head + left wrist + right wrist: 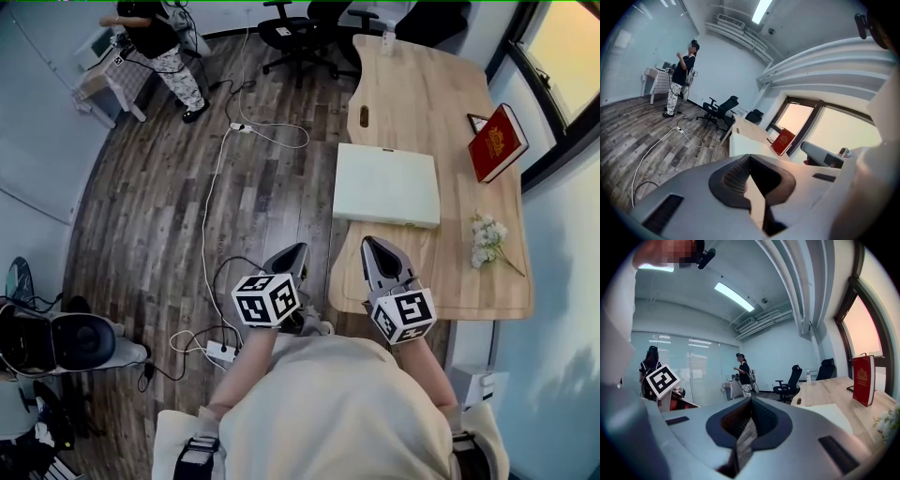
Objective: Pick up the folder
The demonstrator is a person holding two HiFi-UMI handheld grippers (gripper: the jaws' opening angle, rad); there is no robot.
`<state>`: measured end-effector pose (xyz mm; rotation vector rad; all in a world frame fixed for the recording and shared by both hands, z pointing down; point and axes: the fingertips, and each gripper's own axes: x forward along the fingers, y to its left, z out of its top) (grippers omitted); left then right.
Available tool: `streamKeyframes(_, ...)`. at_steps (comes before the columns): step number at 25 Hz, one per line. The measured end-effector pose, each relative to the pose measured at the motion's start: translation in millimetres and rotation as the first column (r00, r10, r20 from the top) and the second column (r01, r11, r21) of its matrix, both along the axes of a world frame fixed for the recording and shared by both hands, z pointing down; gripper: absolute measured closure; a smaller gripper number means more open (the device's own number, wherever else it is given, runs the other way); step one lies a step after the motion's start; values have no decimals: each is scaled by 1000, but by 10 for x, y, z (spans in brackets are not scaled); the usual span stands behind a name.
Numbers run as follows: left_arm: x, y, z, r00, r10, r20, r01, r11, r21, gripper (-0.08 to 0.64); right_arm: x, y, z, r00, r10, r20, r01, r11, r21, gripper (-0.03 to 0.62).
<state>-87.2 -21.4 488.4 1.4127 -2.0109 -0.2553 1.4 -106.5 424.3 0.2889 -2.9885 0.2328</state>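
While the two grippers are both clenched with nothing between their jaws, one white folder (386,185) lies flat on the table (412,94), at its left edge. The left gripper (292,253) hangs over the floor (159,206) just beside the table. The right gripper (372,246) is over the table's near end, near the folder but not touching it. One red book (497,141) and one sprig of flowers (487,239) lie to the right. Two chairs (298,42) stand beyond.
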Motion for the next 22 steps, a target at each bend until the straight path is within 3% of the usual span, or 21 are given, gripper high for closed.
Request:
streamKeyframes(12,-375,-398,92,993,118,-20,-118,993,-19,540,-293,-312,103,994,110,-16,-111,994,-19,574)
streamKeyframes(22,-747,-970,159,956,283,-78,-284,959,-5,540,-576,-661,104,964,260,-49,-261,965,-7,574)
